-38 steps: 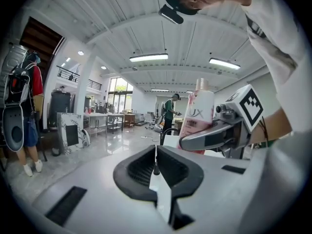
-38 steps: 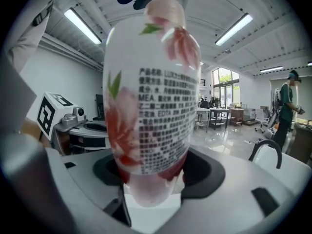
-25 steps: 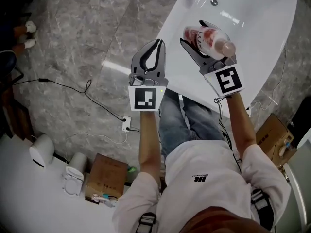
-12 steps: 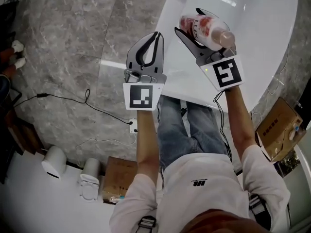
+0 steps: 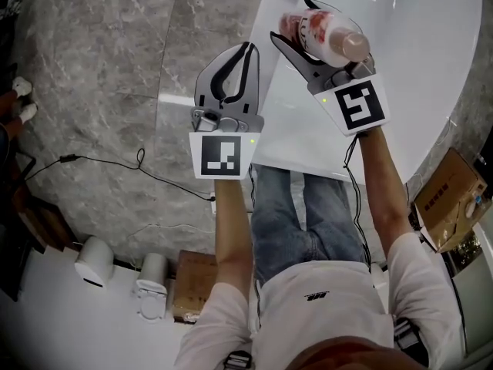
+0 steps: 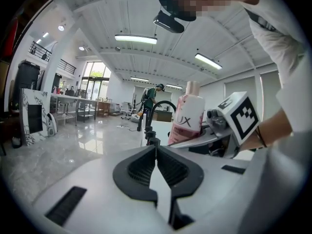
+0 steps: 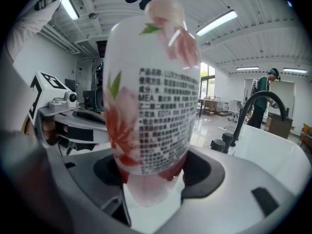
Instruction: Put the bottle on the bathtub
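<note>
A white bottle (image 5: 323,35) with pink and red flower print and a pinkish cap sits between the jaws of my right gripper (image 5: 296,21), which is shut on its lower body. In the right gripper view the bottle (image 7: 151,96) stands upright and fills the middle, its back label facing the camera. It hangs over the white bathtub (image 5: 416,60) near the tub's left rim. My left gripper (image 5: 240,52) is shut and holds nothing, just left of the tub over the marble floor. The left gripper view shows the bottle (image 6: 187,113) beside the right gripper.
A black faucet (image 7: 253,111) with round knobs (image 7: 222,144) stands at the tub's far rim. Grey marble floor (image 5: 100,68) lies to the left, with a black cable (image 5: 139,164), cardboard boxes (image 5: 451,199) and small white appliances (image 5: 92,260). A person in green (image 7: 265,94) stands far off.
Both grippers have moved slightly forward and up in the head view; the bottle stays gripped and has shifted further over the tub. The view has drifted, hiding the faucet knobs.
</note>
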`<state>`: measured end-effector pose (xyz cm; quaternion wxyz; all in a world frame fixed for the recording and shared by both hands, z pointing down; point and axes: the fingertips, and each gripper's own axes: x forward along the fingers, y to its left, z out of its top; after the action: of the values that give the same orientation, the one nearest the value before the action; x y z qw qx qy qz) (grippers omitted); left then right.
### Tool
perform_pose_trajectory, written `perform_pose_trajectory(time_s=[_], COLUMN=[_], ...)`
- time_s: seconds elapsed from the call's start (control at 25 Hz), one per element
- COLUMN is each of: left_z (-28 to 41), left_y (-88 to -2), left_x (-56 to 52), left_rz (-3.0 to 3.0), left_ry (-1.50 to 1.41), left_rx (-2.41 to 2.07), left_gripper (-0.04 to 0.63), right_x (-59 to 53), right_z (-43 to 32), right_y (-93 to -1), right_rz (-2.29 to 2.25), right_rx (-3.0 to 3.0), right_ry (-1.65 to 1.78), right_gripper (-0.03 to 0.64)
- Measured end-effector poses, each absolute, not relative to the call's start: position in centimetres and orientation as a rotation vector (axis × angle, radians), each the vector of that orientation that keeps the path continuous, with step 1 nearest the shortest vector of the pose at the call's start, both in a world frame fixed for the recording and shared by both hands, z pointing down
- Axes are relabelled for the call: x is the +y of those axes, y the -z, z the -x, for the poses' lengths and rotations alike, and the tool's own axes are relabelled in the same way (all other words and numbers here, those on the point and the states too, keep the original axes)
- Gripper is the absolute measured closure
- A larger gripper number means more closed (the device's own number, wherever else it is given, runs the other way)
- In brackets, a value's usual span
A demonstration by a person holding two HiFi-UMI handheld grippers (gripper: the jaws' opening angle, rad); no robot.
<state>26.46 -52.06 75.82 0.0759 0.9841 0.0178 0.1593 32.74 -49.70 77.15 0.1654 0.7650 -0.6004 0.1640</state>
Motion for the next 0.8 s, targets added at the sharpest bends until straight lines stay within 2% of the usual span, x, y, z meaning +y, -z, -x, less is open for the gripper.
perform_pose_trajectory(time_s=[0.8], left_z=[-29.0], left_y=[-79.3], left_x=[-52.9], left_rz=[-2.968], left_ry=[-0.469], left_rx=[0.074], left_gripper=[0.584], right_x=[-51.9], right_z=[-35.2], right_y=[-83.8], right_rz=[-2.134], right_rx=[-1.688], right_ry=[-0.45], right_gripper=[0.331])
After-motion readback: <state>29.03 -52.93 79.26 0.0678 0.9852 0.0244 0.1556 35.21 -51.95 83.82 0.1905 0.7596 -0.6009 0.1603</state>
